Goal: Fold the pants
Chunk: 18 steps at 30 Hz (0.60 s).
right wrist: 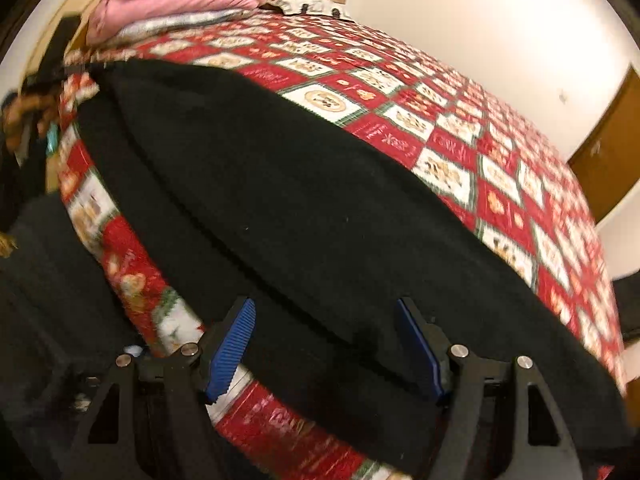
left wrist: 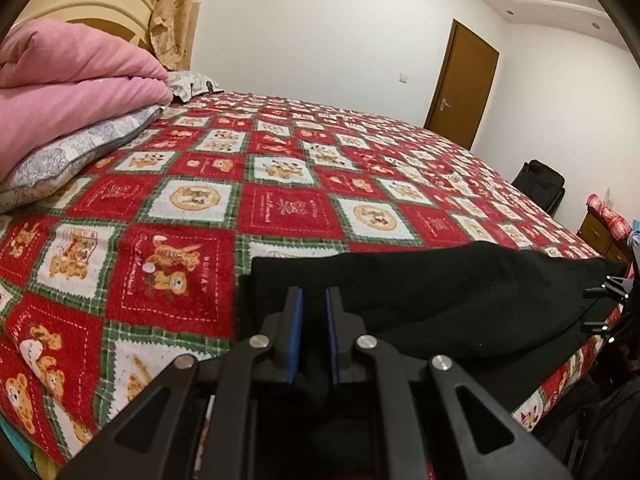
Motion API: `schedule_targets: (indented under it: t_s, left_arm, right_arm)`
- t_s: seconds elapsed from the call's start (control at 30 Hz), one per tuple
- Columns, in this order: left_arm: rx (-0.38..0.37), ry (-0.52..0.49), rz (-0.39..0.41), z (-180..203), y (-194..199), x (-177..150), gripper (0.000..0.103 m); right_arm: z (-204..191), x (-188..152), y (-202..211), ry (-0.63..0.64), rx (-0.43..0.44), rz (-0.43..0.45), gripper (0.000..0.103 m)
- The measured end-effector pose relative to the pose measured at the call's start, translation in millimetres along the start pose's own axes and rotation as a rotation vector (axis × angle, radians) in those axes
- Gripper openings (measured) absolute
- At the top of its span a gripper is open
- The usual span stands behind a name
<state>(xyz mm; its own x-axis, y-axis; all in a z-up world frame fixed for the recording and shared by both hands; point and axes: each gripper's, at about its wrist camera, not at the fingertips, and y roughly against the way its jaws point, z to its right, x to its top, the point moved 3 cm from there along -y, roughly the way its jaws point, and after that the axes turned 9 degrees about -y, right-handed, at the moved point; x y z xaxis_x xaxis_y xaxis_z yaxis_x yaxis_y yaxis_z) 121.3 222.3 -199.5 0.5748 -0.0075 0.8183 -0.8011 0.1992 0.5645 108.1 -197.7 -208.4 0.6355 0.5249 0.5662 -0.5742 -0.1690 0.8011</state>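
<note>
Black pants (left wrist: 460,304) lie flat along the near edge of a bed with a red, green and white patterned cover (left wrist: 280,184). In the left wrist view my left gripper (left wrist: 314,294) sits over one end of the pants, its blue-padded fingers close together with a narrow gap; black cloth lies between and below them, and a grip cannot be confirmed. In the right wrist view the pants (right wrist: 280,208) stretch away from me. My right gripper (right wrist: 324,312) is wide open just above their near end, holding nothing. The right gripper's tips also show at the far end in the left wrist view (left wrist: 600,304).
A folded pink quilt (left wrist: 68,80) on a grey pillow (left wrist: 68,156) lies at the head of the bed by a headboard and curtain. A brown door (left wrist: 464,84), a black bag (left wrist: 540,184) and a low cabinet (left wrist: 600,236) stand past the foot. The bed edge drops off beside the pants (right wrist: 132,280).
</note>
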Motion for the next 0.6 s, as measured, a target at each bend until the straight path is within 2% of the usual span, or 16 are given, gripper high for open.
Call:
schedule_targets:
  t_s: [0.07, 0.13, 0.17, 0.27, 0.33, 0.43, 0.6]
  left_arm:
    - [-0.002, 0.010, 0.000, -1.4, -0.3, -0.4, 0.012]
    - [-0.001, 0.011, -0.001, -1.7, -0.3, -0.8, 0.013]
    - [0.000, 0.010, 0.000, -1.9, -0.2, -0.9, 0.013]
    - [0.000, 0.009, 0.004, -2.7, 0.7, -1.7, 0.013]
    - [0.000, 0.005, 0.007, -2.8, 1.8, -2.1, 0.013]
    - [-0.002, -0.005, 0.018, -2.7, 4.4, -0.9, 0.013]
    - [-0.021, -0.013, 0.040, -1.0, 9.7, 3.1, 0.013]
  right_arm:
    - [-2.3, 3.3, -5.3, 0.032, -0.035, 0.005, 0.065]
    - [-3.8, 4.0, -13.2, 0.035, -0.028, -0.023, 0.044]
    - [-2.7, 4.0, -15.3, 0.031, -0.025, -0.033, 0.042]
    - [-4.2, 4.5, -17.7, 0.017, -0.002, -0.032, 0.027]
    - [-4.4, 6.1, -15.9, 0.005, -0.008, -0.026, 0.010]
    - [-2.0, 9.9, -6.8, -0.025, 0.028, -0.028, 0.007]
    - [-3.2, 16.2, 8.5, -0.026, 0.034, -0.011, 0.004]
